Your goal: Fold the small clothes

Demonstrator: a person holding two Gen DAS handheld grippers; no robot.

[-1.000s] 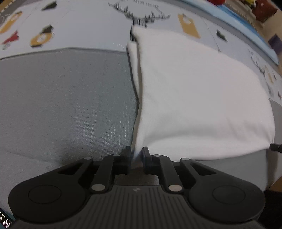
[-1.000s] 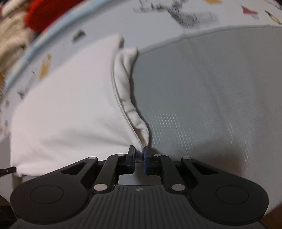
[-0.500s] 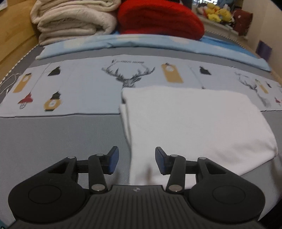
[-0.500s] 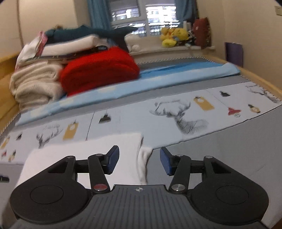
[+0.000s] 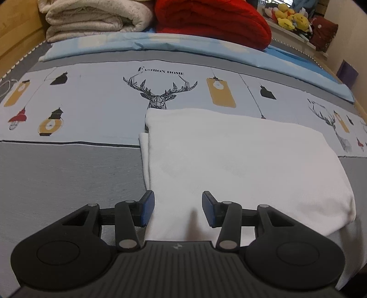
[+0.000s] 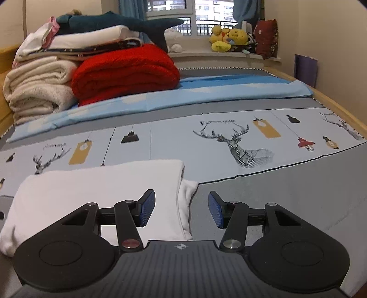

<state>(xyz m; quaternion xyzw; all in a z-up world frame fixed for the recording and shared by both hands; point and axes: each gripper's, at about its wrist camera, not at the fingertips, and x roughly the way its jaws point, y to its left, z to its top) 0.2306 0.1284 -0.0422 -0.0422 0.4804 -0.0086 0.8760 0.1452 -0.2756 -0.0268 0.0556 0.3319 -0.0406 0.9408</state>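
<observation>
The white garment [image 5: 240, 165] lies on the bed [image 5: 64, 178] as a flat rectangle, near the bed's front edge, half on the plain grey band and half on the printed band with the deer. Its top layer sits square over a lower layer whose edge peeks out along one short side, seen at the left in the left wrist view and at the right in the right wrist view [image 6: 185, 201]. So the fold looks finished, or close to it; what could remain is one more halving or moving the piece to the stack of folded blankets [image 6: 68, 75] at the bed's far edge, and I cannot tell which is meant

The left gripper [image 5: 177, 207] has its jaws apart, with the garment's near corner below and between them but not pinched. The right gripper [image 6: 181, 211] also stands with jaws apart, above the peeking edge, holding nothing

Compared with a second ago: both grippers were then nearly closed on the garment's near corners, low against the cloth. The jaws of both have just been opening, and nothing is pressed between them now. Both views have since tipped up, so the far end of the bed, the blankets and the window [image 6: 195, 13] now show, the right one more so. The garment lies as it was set down
</observation>
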